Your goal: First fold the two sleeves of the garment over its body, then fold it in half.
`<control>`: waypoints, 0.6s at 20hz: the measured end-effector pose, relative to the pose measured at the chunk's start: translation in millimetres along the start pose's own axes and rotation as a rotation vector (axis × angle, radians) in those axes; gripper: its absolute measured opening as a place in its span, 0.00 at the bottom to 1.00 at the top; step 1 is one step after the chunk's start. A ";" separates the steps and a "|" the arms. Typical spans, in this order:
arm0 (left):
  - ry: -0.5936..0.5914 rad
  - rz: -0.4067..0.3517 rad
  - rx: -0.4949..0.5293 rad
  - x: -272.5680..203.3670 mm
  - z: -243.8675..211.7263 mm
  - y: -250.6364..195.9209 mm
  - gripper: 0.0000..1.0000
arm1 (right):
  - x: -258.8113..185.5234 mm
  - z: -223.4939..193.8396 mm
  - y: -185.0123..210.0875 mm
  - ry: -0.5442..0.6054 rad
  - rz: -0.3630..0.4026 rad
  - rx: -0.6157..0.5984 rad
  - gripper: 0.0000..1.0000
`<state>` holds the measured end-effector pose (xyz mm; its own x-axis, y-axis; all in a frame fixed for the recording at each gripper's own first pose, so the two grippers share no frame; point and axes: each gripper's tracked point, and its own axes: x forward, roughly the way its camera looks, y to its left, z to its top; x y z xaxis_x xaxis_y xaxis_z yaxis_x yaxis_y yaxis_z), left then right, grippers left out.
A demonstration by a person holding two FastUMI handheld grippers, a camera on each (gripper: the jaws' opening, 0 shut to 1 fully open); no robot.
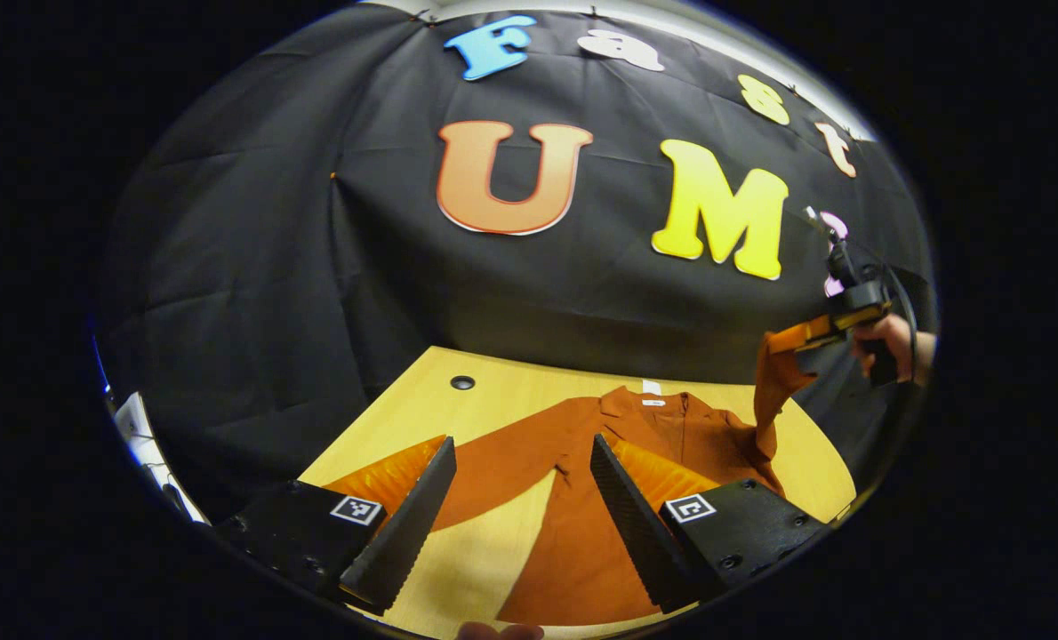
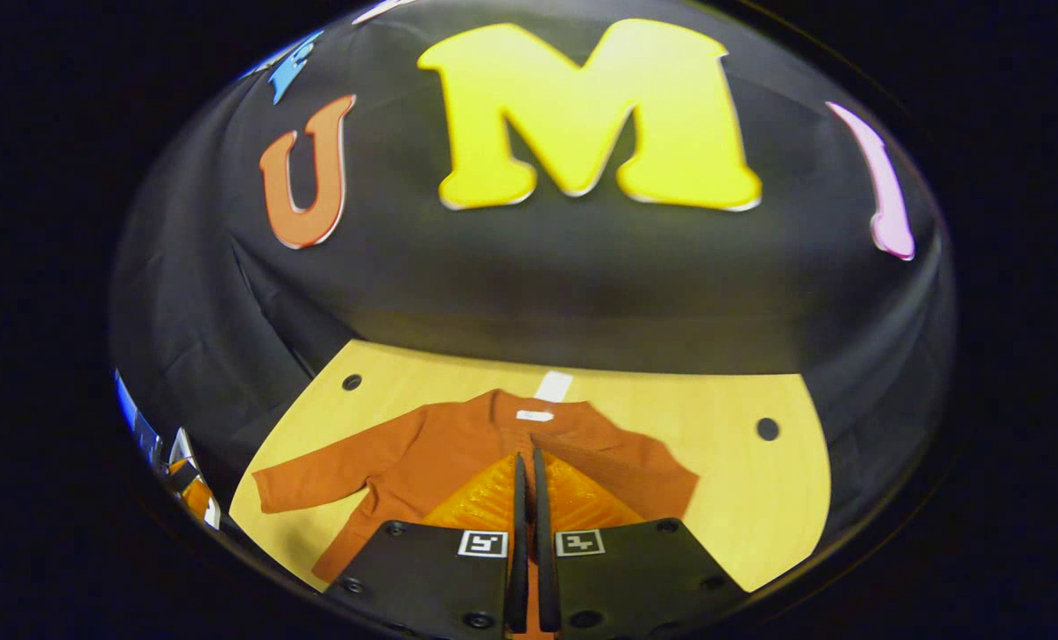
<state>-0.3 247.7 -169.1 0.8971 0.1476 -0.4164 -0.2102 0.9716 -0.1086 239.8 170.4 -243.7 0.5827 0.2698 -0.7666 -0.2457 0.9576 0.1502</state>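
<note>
A rust-orange long-sleeved garment lies face up on the wooden table, collar toward the wall. My left gripper is open above its left sleeve and body, holding nothing. Far right, a hand holds my right gripper, which has the garment's right sleeve raised by its cuff above the table. In the right gripper view my right gripper is shut, with a strip of orange cloth between its fingers, over the garment. The other sleeve lies spread out flat.
The table has round cable holes near its back corners. A white tag shows at the collar. The black cloth wall stands right behind the table. Bare wood lies on both sides of the garment.
</note>
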 end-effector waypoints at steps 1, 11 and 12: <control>-0.001 0.010 -0.013 -3.2 1.3 13.2 0.99 | 18.0 -9.7 21.1 0.035 0.029 0.003 0.05; 0.056 0.104 -0.081 -13.3 -24.3 102.1 0.99 | 160.8 -100.3 117.7 0.289 0.082 -0.076 0.06; 0.063 0.108 -0.086 -10.1 -27.7 105.3 0.98 | 166.2 -106.6 127.0 0.300 0.089 -0.059 0.06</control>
<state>-42.2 343.4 -201.3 0.8419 0.2355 -0.4855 -0.3387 0.9310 -0.1357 222.8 326.1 -418.6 0.3044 0.3019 -0.9034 -0.3354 0.9217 0.1950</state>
